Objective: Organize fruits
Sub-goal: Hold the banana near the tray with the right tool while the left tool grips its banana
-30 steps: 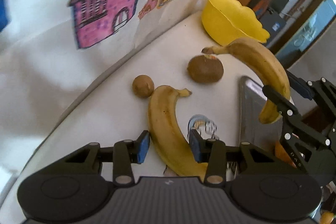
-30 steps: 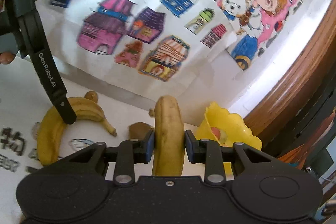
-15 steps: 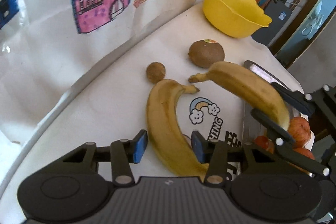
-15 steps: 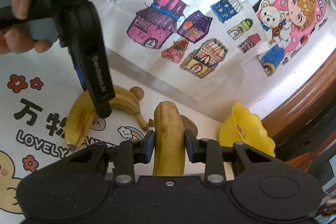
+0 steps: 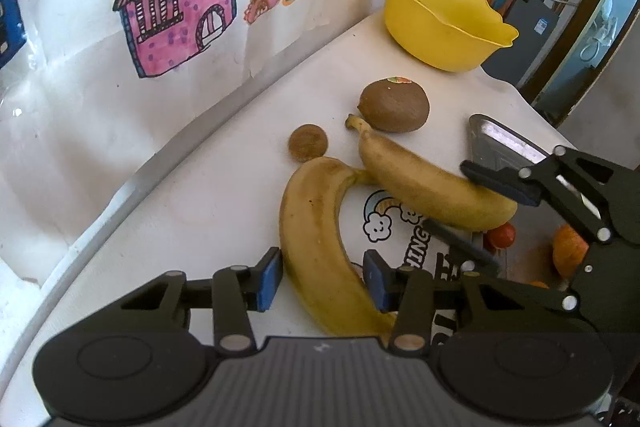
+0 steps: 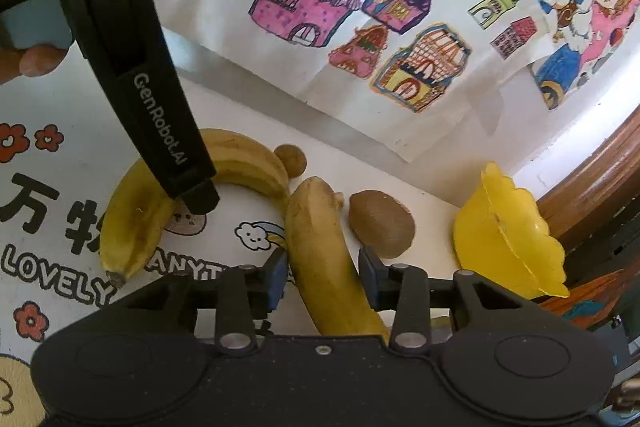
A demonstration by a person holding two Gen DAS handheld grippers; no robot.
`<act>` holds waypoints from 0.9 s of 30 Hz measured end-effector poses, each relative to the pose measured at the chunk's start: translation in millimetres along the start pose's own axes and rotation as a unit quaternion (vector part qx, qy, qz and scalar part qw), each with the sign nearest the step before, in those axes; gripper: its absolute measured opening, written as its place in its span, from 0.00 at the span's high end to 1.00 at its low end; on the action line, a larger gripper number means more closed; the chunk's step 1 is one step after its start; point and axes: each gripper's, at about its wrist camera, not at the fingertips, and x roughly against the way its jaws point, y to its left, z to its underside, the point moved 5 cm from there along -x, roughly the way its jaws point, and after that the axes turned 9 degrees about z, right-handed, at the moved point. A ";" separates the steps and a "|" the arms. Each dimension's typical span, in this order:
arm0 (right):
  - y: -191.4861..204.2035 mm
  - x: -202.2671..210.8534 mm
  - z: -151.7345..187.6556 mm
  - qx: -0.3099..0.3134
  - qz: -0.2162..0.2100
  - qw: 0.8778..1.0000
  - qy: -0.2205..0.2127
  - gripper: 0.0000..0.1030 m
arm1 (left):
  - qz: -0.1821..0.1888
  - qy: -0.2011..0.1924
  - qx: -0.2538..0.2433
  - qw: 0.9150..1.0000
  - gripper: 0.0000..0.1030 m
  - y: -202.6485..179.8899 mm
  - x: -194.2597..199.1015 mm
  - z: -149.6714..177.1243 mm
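White printed tablecloth; two curved yellow bananas (image 5: 320,247) (image 6: 324,259) lie touching, each between spread pads of our left gripper (image 5: 322,277) and right gripper (image 6: 322,273). Soft, bruisable; we'd grip mid-body.

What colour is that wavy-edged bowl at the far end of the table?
The bowl is plain bright yellow all over. It shows best in the left wrist view.
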 end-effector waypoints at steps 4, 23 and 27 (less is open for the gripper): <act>1.5 -8.0 -0.6 -0.008 -0.012 1.000 0.013 0.57 | -0.001 -0.002 0.002 1.000 0.54 0.4 0.2 0.7; 41.9 19.3 -7.8 0.095 0.027 0.995 -0.010 0.65 | -0.005 -0.016 0.053 0.998 0.61 13.6 19.2 14.1; 50.1 29.7 -9.0 0.143 0.057 0.988 -0.023 0.68 | -0.010 -0.011 0.051 0.999 0.62 17.1 29.8 23.3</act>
